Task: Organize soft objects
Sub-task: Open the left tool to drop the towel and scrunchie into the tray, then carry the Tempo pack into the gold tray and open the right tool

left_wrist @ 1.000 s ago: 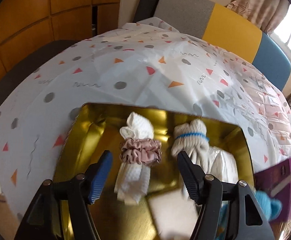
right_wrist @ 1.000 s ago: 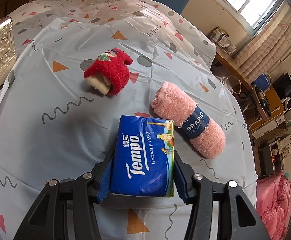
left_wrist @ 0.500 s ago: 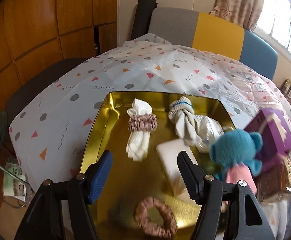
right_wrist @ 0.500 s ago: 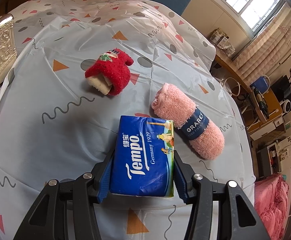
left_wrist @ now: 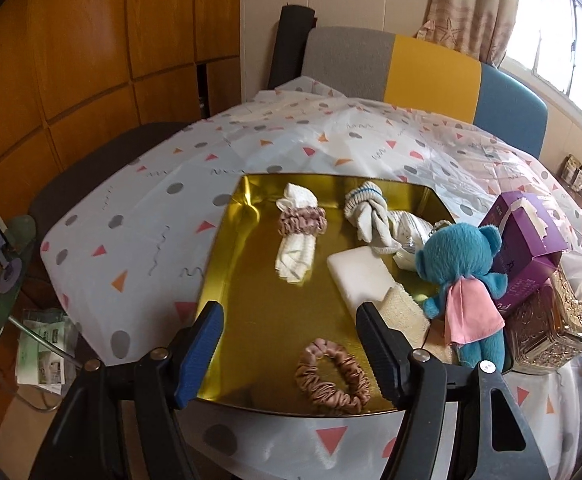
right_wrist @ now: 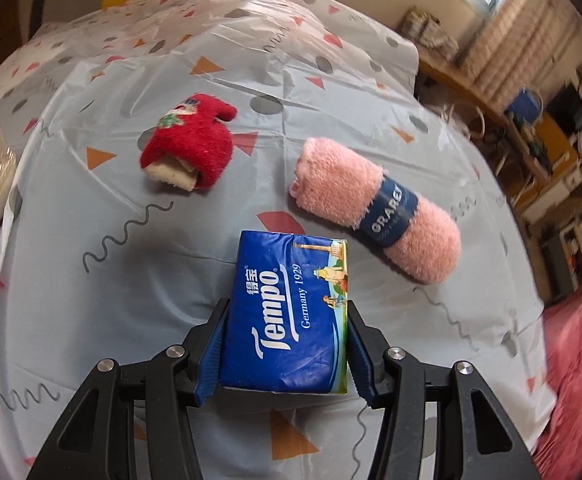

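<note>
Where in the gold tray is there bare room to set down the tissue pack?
Free: the gold tray floor along its left wall, between the scrunchie-wrapped cloth and the loose scrunchie. Crowded: the right side, with white block, knotted cloth and blue bear. The tissue pack sits in the right gripper.

left wrist view: the tray (left_wrist: 227,280) lies mid-frame on the table (left_wrist: 139,216). in it, two cloth bundles (left_wrist: 297,236) sit side by side at the far end, the scrunchie (left_wrist: 333,376) at the near edge, the plush bear (left_wrist: 465,288) at the right. right wrist view: the tissue pack (right_wrist: 287,316) is lower centre, the sock (right_wrist: 195,144) upper left, the towel roll (right_wrist: 375,208) to the right.
</note>
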Action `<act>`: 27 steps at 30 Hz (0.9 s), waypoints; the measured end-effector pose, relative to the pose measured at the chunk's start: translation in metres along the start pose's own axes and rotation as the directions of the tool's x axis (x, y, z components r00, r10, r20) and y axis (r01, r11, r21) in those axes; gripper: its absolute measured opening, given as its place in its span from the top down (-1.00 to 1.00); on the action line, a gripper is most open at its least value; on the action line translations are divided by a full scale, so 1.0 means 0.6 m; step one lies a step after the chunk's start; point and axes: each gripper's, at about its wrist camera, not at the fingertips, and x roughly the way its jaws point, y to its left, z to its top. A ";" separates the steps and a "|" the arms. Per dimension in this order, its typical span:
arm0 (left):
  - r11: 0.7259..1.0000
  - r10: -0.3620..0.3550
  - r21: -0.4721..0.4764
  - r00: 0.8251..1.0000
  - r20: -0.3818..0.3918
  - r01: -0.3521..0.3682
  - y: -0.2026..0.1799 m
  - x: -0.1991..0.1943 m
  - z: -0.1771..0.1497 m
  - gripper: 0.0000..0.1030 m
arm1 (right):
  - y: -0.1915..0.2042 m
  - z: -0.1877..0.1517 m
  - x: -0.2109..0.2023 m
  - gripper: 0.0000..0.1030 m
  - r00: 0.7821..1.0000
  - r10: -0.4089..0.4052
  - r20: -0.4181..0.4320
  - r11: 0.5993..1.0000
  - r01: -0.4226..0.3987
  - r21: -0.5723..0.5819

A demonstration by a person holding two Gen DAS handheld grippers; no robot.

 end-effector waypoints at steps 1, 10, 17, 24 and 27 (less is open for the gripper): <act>1.000 0.002 0.001 1.000 0.007 -0.002 0.002 -0.004 0.000 -0.39 | -0.004 0.002 0.001 -0.04 1.000 0.006 -0.010 1.000 -0.006 0.023; 1.000 -0.016 0.014 0.999 0.044 0.016 0.006 -0.023 -0.004 -0.46 | -0.004 0.013 0.001 -0.03 0.996 0.044 -0.083 0.983 -0.028 0.179; 0.999 -0.030 0.027 0.998 0.047 0.029 0.002 -0.029 -0.011 -0.46 | 0.055 0.006 -0.009 -0.03 0.995 0.089 -0.052 0.983 -0.079 0.168; 0.999 -0.033 0.018 0.999 0.042 0.032 0.007 -0.030 -0.016 -0.46 | 0.129 -0.012 -0.032 -0.03 0.991 0.132 -0.035 0.991 -0.131 0.023; 0.999 -0.036 0.012 0.999 0.039 0.036 0.010 -0.027 -0.018 -0.46 | 0.148 -0.018 -0.041 -0.02 0.986 0.159 -0.055 0.987 -0.160 -0.019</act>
